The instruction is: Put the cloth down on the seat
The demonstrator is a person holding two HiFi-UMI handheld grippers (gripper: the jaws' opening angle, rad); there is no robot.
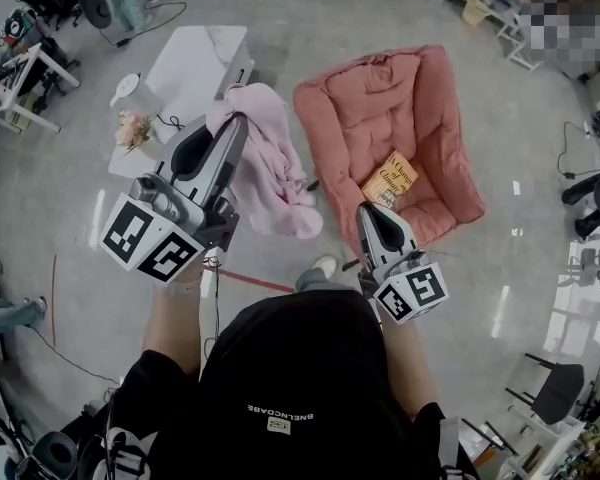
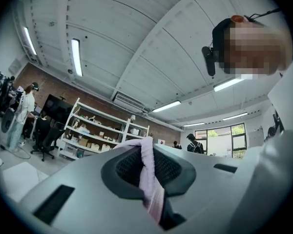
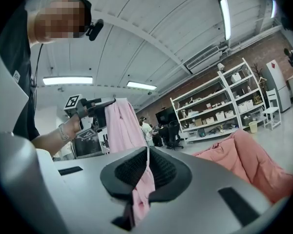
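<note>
A pale pink cloth (image 1: 275,173) hangs bunched in the air just left of the salmon-pink cushioned seat (image 1: 425,118). My left gripper (image 1: 238,120) is shut on its upper end, and a fold shows pinched between its pads in the left gripper view (image 2: 150,179). My right gripper (image 1: 366,211) is lower, by the seat's front edge, and is shut on another part of the cloth (image 3: 142,191). In the right gripper view the left gripper (image 3: 107,104) holds the cloth (image 3: 121,126) up high, with the seat (image 3: 249,162) to the right.
A yellow book (image 1: 390,180) lies on the seat's front cushion. A white table (image 1: 195,63) stands behind the cloth, with flowers (image 1: 132,128) and a white object (image 1: 127,90) at its left end. Shelves (image 3: 219,106) and people stand far off.
</note>
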